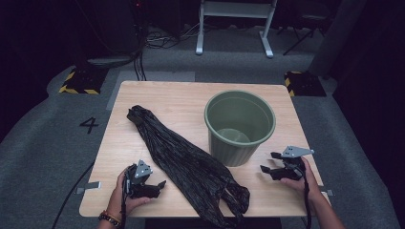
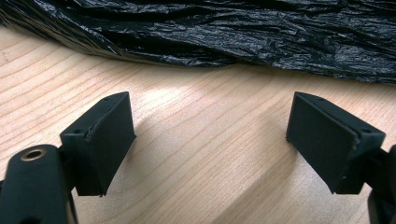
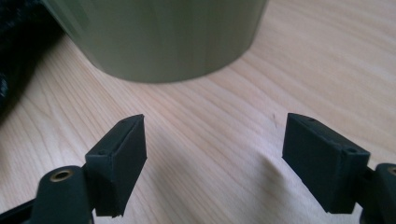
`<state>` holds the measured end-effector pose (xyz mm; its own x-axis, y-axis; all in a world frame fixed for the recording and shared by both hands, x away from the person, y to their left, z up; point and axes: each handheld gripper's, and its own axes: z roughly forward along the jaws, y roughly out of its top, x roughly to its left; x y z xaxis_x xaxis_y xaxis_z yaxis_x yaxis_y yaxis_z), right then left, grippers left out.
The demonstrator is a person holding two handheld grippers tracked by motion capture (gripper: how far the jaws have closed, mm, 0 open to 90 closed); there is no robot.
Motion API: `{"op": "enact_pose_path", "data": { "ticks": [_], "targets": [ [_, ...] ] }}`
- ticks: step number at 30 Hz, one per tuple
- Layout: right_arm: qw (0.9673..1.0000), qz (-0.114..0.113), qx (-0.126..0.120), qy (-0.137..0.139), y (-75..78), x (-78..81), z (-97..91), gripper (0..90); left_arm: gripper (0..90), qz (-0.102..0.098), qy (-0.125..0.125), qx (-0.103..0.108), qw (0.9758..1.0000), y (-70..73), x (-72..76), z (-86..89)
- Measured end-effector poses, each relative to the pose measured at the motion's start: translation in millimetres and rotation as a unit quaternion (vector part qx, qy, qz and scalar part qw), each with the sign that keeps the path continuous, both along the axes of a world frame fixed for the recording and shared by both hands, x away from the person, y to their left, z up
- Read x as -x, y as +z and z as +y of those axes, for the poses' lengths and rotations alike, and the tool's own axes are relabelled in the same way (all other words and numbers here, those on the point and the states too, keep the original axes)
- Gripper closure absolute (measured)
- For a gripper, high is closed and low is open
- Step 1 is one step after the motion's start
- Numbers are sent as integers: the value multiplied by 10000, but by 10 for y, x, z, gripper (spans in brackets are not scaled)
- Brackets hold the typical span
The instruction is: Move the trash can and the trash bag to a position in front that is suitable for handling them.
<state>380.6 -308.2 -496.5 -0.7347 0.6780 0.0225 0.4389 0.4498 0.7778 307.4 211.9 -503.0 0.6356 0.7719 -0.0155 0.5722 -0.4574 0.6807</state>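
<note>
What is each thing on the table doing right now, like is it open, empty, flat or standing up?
Bin: standing upright, open at the top, nothing visible inside.
Black bag: lying flat and crumpled on the table, not in the bin, one end hanging over the near edge.
Left gripper: open, holding nothing, just beside the bag.
Right gripper: open, holding nothing, near the bin.
Table: bare wood around these things.

A light wooden table (image 1: 157, 98) carries a crumpled black plastic bag (image 1: 184, 160) lying diagonally and an upright green bin (image 1: 239, 126) just beside it.
</note>
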Motion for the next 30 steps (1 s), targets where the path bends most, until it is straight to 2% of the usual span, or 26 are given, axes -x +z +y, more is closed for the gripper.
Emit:
{"op": "enact_pose_path", "data": {
  "ticks": [2,8,10,14,20,21,29,30],
  "targets": [
    [10000,-43,-17,15,15,5,13,218,152,-4,-7,-5,10000,0,-3,0],
    [9993,-356,-124,82,148,79,137,218,152,-3,25,3,10000,-1,-2,-8],
    [9992,-367,-143,84,163,77,155,218,152,-2,37,6,10000,-1,0,-10],
    [9978,-576,-225,218,282,46,295,217,151,15,67,-12,10000,2,4,-24],
    [9965,-680,-360,325,353,0,427,215,151,-4,50,2,10000,0,10,-64],
    [9965,-710,-313,310,359,-13,453,208,151,-7,34,3,10000,0,11,-72],
    [9958,-762,-405,318,392,-151,589,207,150,-4,-67,-4,10000,2,23,-163],
    [9960,-719,-423,319,403,-199,649,206,151,-2,-90,-7,10000,3,24,-179]
  ]
}}
